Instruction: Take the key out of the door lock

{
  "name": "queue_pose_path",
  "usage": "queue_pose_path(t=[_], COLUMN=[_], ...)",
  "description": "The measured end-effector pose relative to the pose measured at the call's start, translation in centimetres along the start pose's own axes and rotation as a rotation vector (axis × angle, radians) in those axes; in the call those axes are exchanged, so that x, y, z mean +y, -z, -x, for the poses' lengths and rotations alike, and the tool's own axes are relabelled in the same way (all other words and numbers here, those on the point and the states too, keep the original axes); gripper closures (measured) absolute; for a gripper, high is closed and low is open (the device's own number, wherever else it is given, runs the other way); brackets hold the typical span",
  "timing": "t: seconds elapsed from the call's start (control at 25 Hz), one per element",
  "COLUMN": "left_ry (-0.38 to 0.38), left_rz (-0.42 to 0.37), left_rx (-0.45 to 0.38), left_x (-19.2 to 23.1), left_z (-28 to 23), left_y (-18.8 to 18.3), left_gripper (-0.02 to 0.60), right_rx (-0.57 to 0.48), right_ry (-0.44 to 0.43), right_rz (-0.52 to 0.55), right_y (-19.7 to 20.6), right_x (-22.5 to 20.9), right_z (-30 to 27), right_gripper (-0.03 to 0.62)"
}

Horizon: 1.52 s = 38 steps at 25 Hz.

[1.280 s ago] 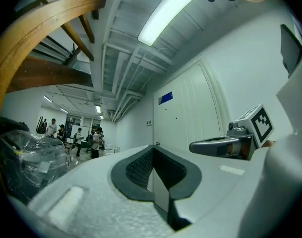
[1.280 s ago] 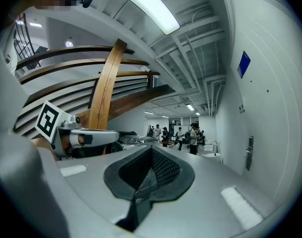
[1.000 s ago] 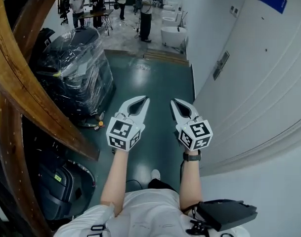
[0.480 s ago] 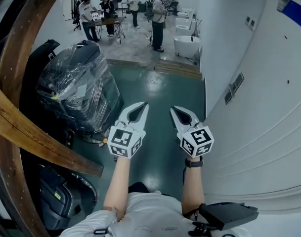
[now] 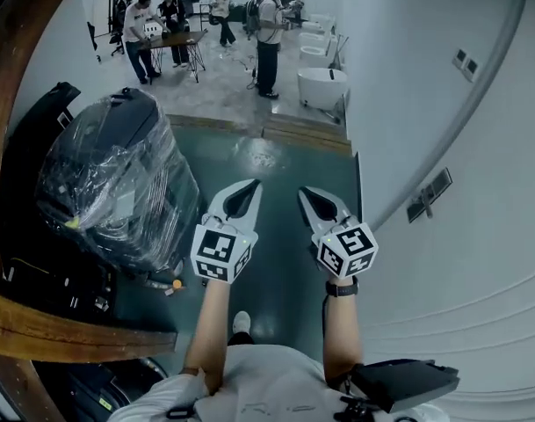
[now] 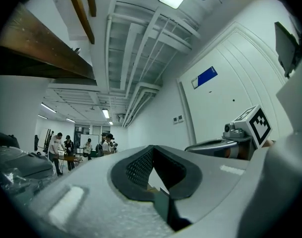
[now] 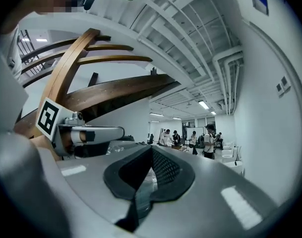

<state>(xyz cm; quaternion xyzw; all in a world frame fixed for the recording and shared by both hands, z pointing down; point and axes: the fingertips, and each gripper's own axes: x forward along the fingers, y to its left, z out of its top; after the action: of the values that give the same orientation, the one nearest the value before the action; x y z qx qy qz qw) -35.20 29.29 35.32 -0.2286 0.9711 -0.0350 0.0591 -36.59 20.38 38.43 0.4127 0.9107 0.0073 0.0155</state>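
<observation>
Filling the head view's right side is a white panelled door (image 5: 487, 306), with a plastic-wrapped bundle (image 5: 118, 183) standing at the left. Between them the left gripper (image 5: 254, 185) and right gripper (image 5: 305, 192) are held side by side, both with jaws closed on nothing; no view shows the key or lock

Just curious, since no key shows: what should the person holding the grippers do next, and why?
Probably turn toward the white panelled surface on the right to look for the lock: left gripper and right gripper are shut, empty, over green floor.
</observation>
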Motion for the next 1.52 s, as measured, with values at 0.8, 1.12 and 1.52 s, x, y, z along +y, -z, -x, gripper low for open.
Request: queue_pose_path(t=[0.8, 1.12, 1.52], left_ry=[0.073, 0.248, 0.691], left_rz=[0.067, 0.006, 0.011], left_rx=[0.086, 0.016, -0.006], left_x=[17.4, 12.5, -6.1], left_z=[-25.4, -41.6, -54.8], left_y=[9.5, 6.5, 7.7], left_gripper=[0.580, 0.580, 0.580], right_rx=[0.066, -0.066, -0.094], right_ry=[0.070, 0.252, 0.697], right_rz=[-0.135, -0.090, -0.103], right_y=[8.1, 2.4, 2.8], right_x=[-19.3, -36.0, -49.0], right_z=[-23.5, -21.0, -4.5], right_gripper=[0.588, 0.588, 0.588])
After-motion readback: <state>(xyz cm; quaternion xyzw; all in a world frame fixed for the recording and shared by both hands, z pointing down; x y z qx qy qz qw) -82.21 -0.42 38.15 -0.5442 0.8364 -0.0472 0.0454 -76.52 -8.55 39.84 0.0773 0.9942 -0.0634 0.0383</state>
